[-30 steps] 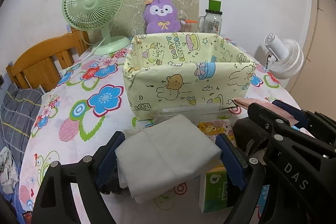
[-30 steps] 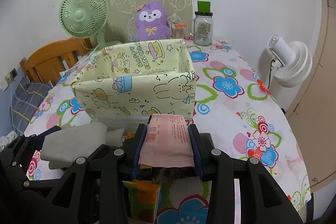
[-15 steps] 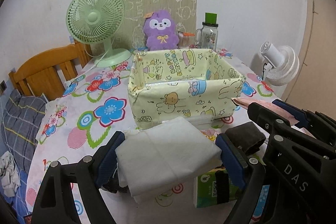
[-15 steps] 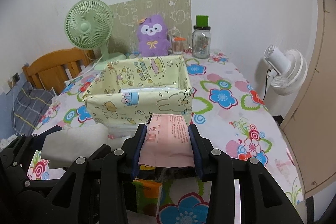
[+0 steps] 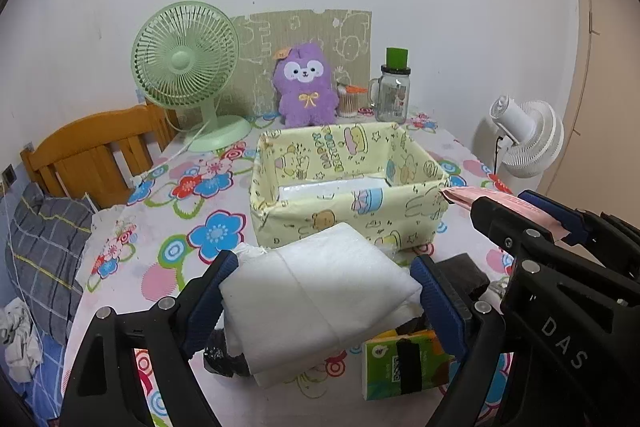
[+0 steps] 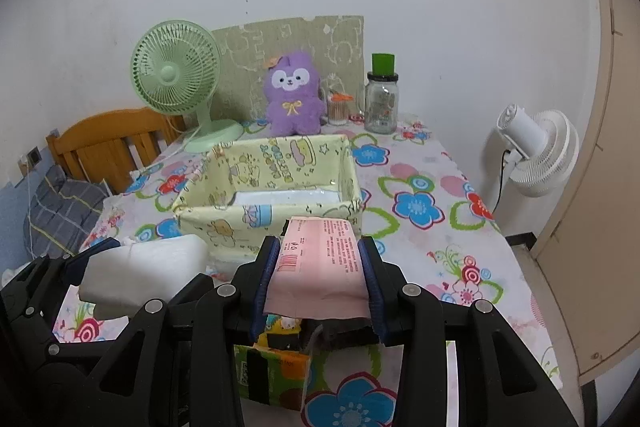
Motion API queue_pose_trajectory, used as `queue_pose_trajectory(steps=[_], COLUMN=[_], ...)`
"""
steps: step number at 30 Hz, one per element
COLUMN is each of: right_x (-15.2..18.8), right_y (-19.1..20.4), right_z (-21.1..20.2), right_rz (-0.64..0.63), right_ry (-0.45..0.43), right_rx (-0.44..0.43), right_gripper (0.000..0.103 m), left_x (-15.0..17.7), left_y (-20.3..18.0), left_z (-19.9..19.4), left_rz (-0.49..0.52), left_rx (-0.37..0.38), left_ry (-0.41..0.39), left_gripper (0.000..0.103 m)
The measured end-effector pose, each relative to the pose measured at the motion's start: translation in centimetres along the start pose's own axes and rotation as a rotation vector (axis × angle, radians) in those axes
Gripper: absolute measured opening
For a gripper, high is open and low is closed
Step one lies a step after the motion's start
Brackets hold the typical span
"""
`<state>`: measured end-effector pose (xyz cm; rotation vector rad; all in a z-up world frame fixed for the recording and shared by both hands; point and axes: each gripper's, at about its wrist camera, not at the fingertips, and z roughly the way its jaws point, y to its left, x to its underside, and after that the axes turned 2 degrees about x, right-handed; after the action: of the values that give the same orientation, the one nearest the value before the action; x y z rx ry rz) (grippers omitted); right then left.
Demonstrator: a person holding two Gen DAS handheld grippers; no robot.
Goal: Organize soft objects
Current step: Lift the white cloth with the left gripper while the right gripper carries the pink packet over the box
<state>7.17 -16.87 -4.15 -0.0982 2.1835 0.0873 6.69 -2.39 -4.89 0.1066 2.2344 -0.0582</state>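
Left claw [image 5: 322, 301] pinching white pack [image 5: 316, 307], right claw [image 6: 320, 281] pink [image 6: 316, 267]

The green tissue pack [image 6: 272, 375] at the right wrist view's bottom centre sits half hidden behind the gripper frame; the pink packet's [image 6: 318, 267] print is too small to read.

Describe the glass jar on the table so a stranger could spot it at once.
Start at the table's far edge by the wall, where the big green fan stands at the left. Moving right, pass the purple plush toy and a small cup of sticks. The glass jar comes next: the only clear, see-through thing there, with a handle and a bright green top.
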Motion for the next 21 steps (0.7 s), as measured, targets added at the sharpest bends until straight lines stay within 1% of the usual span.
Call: queue_pose_trajectory(steps=[9,21], right_x=[-1.6,-3.9], right_y=[-0.2,-0.3], right_z=[-0.6,-0.2], right_rz=[0.001,-0.001], right_ry=[-0.026,-0.056], right_rx=[-0.013,-0.007], right_gripper=[0.043,0.043], left_x=[-1.6,-4.0], left_y=[-0.1,-0.2], left_z=[-0.8,-0.6], left_rz=[0.007,0.022], left_rx=[-0.008,-0.004], left_ry=[-0.036,-0.067], left_gripper=[0.089,0.089])
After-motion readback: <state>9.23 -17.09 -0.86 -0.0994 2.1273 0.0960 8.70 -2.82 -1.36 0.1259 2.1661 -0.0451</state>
